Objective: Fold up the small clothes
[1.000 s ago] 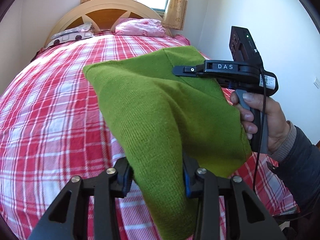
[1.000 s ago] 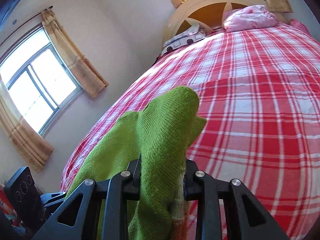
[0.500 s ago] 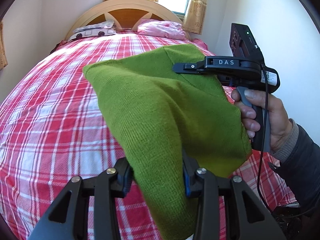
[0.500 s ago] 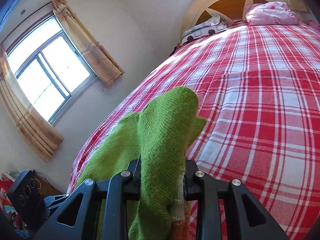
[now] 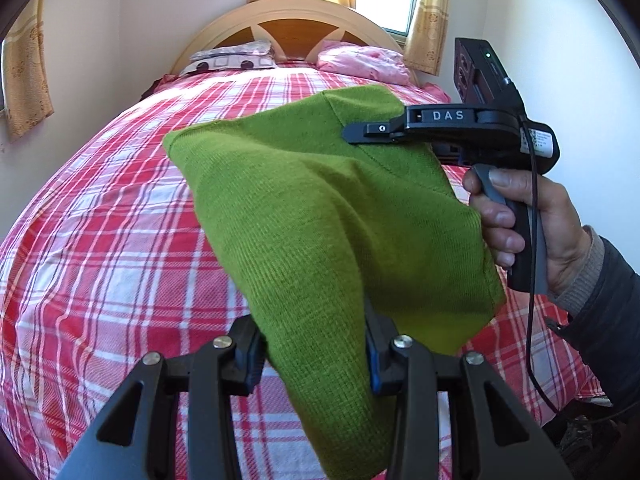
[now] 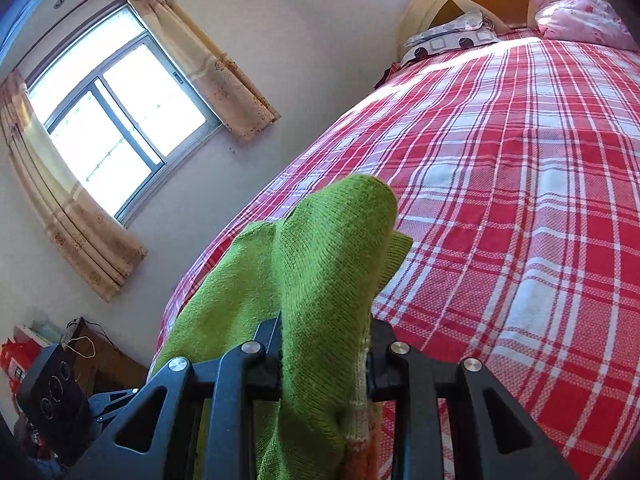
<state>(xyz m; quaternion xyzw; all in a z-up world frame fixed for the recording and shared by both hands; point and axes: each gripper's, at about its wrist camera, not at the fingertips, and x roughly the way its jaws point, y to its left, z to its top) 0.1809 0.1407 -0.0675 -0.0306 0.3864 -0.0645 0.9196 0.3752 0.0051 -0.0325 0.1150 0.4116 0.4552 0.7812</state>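
A green knitted garment [image 5: 320, 216] hangs in the air above a bed with a red and white checked cover [image 5: 100, 240]. My left gripper [image 5: 314, 354] is shut on a bunched fold of it at the bottom of the left wrist view. My right gripper [image 5: 352, 136], held by a person's hand [image 5: 516, 216], clamps the garment's far upper edge. In the right wrist view the right gripper [image 6: 324, 354] is shut on a thick green fold [image 6: 328, 256], with a pale and orange strip of knit showing low down. The cloth hides the fingertips in both views.
A wooden headboard [image 5: 296, 20] with a patterned pillow [image 5: 228, 58] and a pink pillow [image 5: 360, 60] closes the bed's far end. Curtained windows [image 6: 116, 120] stand on the left wall and behind the headboard. A white wall [image 5: 560, 60] runs along the right.
Both grippers have carried the garment sideways over the bed, and the headboard and windows have shifted across both views. The grips on the cloth look the same.
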